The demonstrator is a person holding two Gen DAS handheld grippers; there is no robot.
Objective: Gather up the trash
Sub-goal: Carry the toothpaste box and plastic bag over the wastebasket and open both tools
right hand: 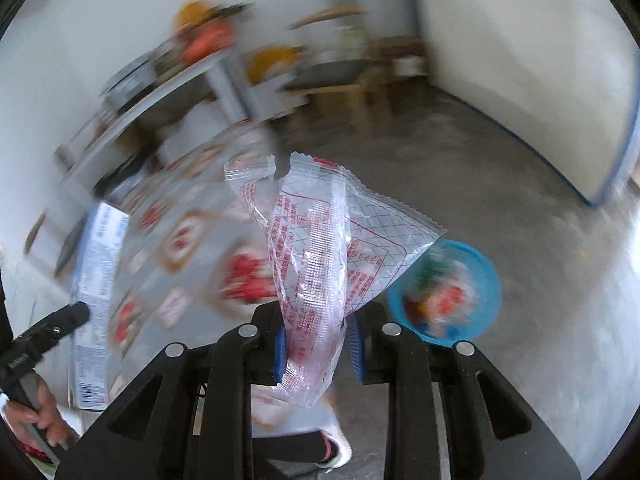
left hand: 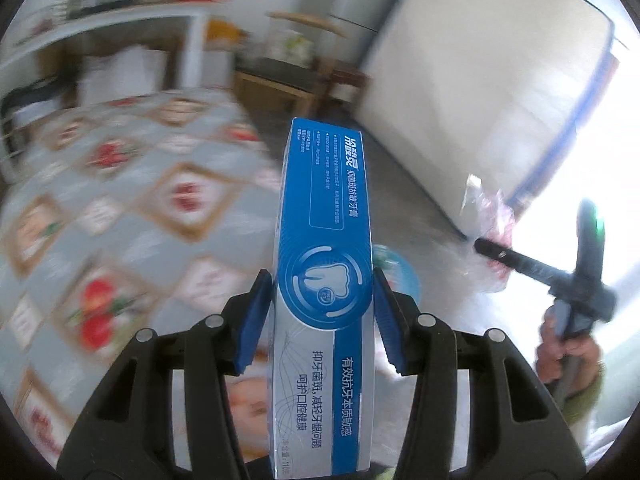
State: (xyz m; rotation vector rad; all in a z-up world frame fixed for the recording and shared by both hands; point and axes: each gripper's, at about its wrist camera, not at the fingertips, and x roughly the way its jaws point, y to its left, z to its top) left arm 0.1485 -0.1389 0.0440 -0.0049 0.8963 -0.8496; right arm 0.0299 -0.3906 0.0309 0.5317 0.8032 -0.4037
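My left gripper [left hand: 322, 312] is shut on a long blue and white toothpaste box [left hand: 326, 264] that stands up between its blue pads [left hand: 256, 316], above the patterned tablecloth. My right gripper [right hand: 318, 338] is shut on a crumpled clear plastic wrapper [right hand: 316, 256] with red print, which sticks up and fans out. A blue bin [right hand: 484, 268] with colourful trash inside sits on the grey floor, low right of the wrapper; its blue rim [left hand: 408, 272] peeks out behind the box. The right gripper [left hand: 494, 252] with the wrapper [left hand: 496, 220] shows at the right of the left wrist view.
A table with a grey cloth [left hand: 132, 208] printed with red fruit fills the left. A white shelf unit [left hand: 120, 24], wooden stool [left hand: 280, 88] and white panel [left hand: 500, 92] stand behind. A hand [left hand: 568, 352] grips the right tool. The toothpaste box [right hand: 96, 304] appears at left.
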